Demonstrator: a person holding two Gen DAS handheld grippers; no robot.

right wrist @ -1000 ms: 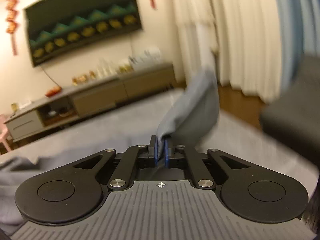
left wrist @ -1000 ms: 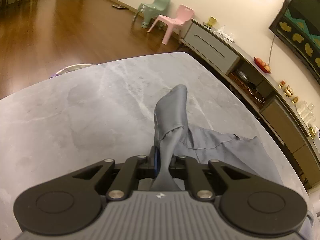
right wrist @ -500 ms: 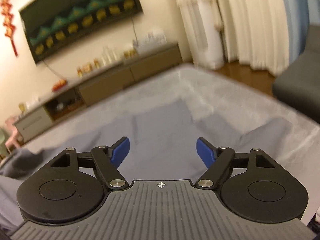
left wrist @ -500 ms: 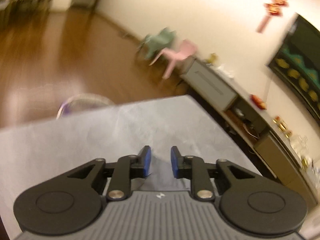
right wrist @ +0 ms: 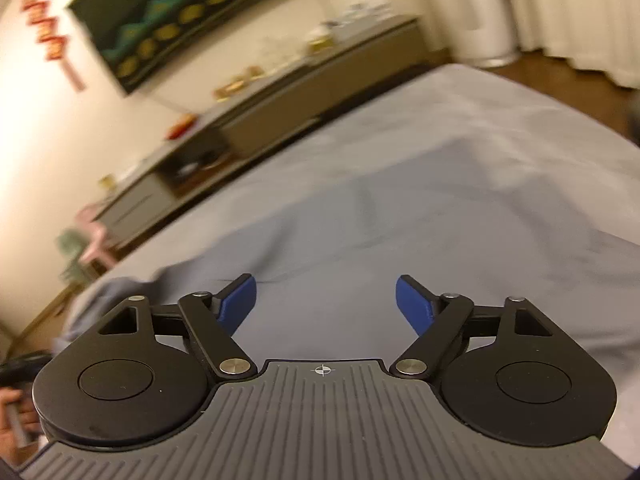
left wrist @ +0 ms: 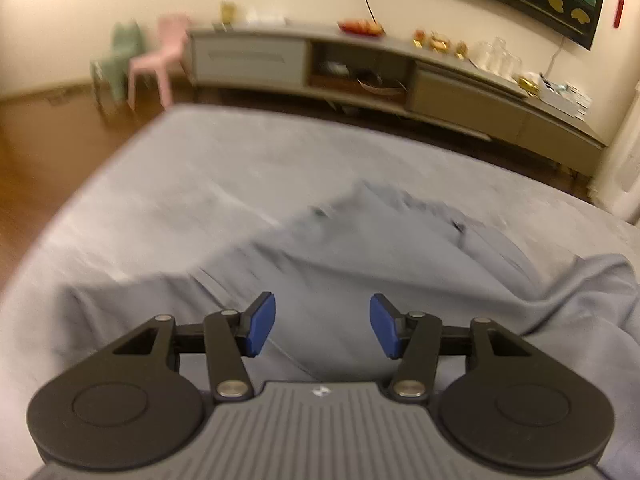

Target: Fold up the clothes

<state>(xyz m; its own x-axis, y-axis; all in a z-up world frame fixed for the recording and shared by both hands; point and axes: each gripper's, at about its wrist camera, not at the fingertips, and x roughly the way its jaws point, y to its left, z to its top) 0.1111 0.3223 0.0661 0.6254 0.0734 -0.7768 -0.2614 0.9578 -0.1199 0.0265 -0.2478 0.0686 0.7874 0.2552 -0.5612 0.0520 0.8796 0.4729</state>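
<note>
A grey-blue garment (left wrist: 360, 256) lies spread and rumpled on the grey marble table (left wrist: 192, 168). My left gripper (left wrist: 322, 326) is open and empty, hovering just above the garment's near part. My right gripper (right wrist: 326, 304) is open and empty above the same garment (right wrist: 360, 240), which lies flat under it. Both views are motion-blurred. A rumpled edge of the cloth (right wrist: 116, 292) shows at the left of the right wrist view.
A long low grey sideboard (left wrist: 360, 76) with small items stands behind the table. A pink chair (left wrist: 160, 60) and a green chair (left wrist: 116, 56) stand at its left end. A dark wall panel (right wrist: 192, 16) hangs above. Curtains (right wrist: 560, 8) hang at the right.
Both grippers let go of the garment and opened wide. The cloth dropped onto the table. The left view swung toward the sideboard, the right gripper tilted.
</note>
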